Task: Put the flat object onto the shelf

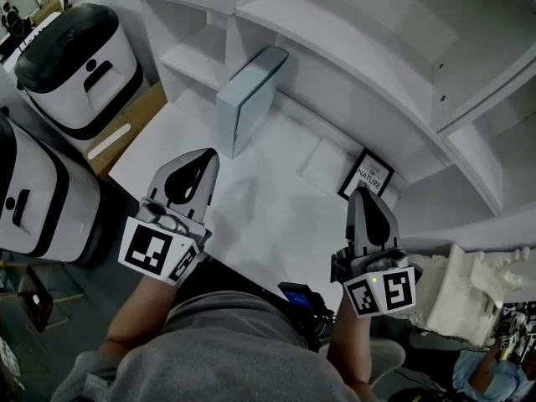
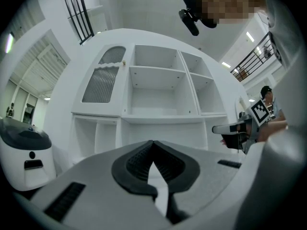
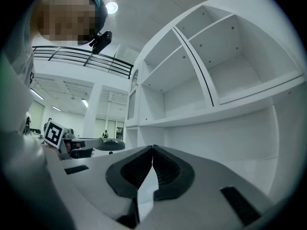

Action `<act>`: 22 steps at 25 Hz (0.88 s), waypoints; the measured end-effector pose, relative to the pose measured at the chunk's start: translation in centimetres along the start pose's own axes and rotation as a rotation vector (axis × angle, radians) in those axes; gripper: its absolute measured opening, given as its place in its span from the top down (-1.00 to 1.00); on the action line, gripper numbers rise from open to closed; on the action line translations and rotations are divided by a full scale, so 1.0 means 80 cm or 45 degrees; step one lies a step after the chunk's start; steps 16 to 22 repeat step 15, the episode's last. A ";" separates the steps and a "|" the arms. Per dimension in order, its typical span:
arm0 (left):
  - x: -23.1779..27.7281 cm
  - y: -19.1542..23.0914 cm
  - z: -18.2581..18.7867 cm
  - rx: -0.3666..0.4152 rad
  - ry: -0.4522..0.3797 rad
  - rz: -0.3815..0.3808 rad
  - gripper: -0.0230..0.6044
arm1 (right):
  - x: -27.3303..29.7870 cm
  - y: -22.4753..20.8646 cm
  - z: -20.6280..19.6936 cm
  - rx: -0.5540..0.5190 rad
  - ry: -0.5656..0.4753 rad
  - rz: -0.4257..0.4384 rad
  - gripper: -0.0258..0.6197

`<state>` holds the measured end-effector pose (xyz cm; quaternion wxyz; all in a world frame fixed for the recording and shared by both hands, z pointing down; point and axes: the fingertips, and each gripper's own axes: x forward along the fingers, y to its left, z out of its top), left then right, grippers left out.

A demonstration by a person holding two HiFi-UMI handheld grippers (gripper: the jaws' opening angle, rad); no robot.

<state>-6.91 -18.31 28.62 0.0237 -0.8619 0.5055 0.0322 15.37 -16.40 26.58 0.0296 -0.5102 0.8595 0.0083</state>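
Observation:
A flat grey-blue box [image 1: 249, 99] stands on edge on the white surface [image 1: 251, 199] in front of the white shelf unit [image 1: 352, 40]. To its right, a small black-framed picture [image 1: 366, 174] leans against the shelf base, next to a flat white pad [image 1: 322, 164]. My left gripper [image 1: 203, 155] hovers near the box's front end, shut and empty. My right gripper [image 1: 362, 193] points at the framed picture, jaws also shut with nothing held. In the left gripper view the left gripper [image 2: 153, 143] faces the open shelf compartments [image 2: 160, 87]. The right gripper [image 3: 153, 148] faces the shelf side.
Two white bins with black lids [image 1: 77, 65] [image 1: 25, 195] stand at the left, beside a brown board [image 1: 126, 132]. A white ornate object [image 1: 469, 296] sits at the lower right. The shelf's ledge [image 1: 335, 36] overhangs the surface behind the box.

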 end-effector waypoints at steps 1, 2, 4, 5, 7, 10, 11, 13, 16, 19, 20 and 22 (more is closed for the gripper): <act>0.000 0.000 0.000 -0.001 0.001 -0.001 0.91 | 0.001 0.000 0.000 0.000 0.000 0.001 0.83; 0.000 0.000 -0.001 -0.003 0.002 -0.001 0.90 | 0.001 0.000 0.000 -0.001 0.000 0.002 0.83; 0.001 0.001 -0.001 -0.005 0.002 0.000 0.91 | 0.002 0.001 -0.001 -0.001 0.003 0.004 0.83; 0.001 0.001 -0.002 -0.005 0.002 0.000 0.91 | 0.002 0.001 -0.001 -0.002 0.004 0.004 0.83; 0.002 0.001 -0.003 -0.004 0.003 -0.001 0.91 | 0.003 0.002 -0.002 -0.002 0.005 0.003 0.83; 0.003 0.004 -0.003 0.000 0.007 0.000 0.90 | 0.004 0.002 -0.002 -0.002 0.006 -0.001 0.83; 0.004 0.006 -0.003 0.004 0.009 0.002 0.90 | 0.005 0.002 -0.001 -0.001 0.007 -0.001 0.83; 0.005 0.010 -0.003 0.014 0.011 0.011 0.91 | 0.006 0.001 -0.001 0.000 0.006 0.000 0.83; 0.005 0.015 -0.002 0.024 0.013 0.019 0.91 | 0.007 0.001 0.000 -0.001 0.005 0.001 0.83; 0.005 0.015 -0.002 0.024 0.013 0.019 0.91 | 0.007 0.001 0.000 -0.001 0.005 0.001 0.83; 0.005 0.015 -0.002 0.024 0.013 0.019 0.91 | 0.007 0.001 0.000 -0.001 0.005 0.001 0.83; 0.005 0.015 -0.002 0.024 0.013 0.019 0.91 | 0.007 0.001 0.000 -0.001 0.005 0.001 0.83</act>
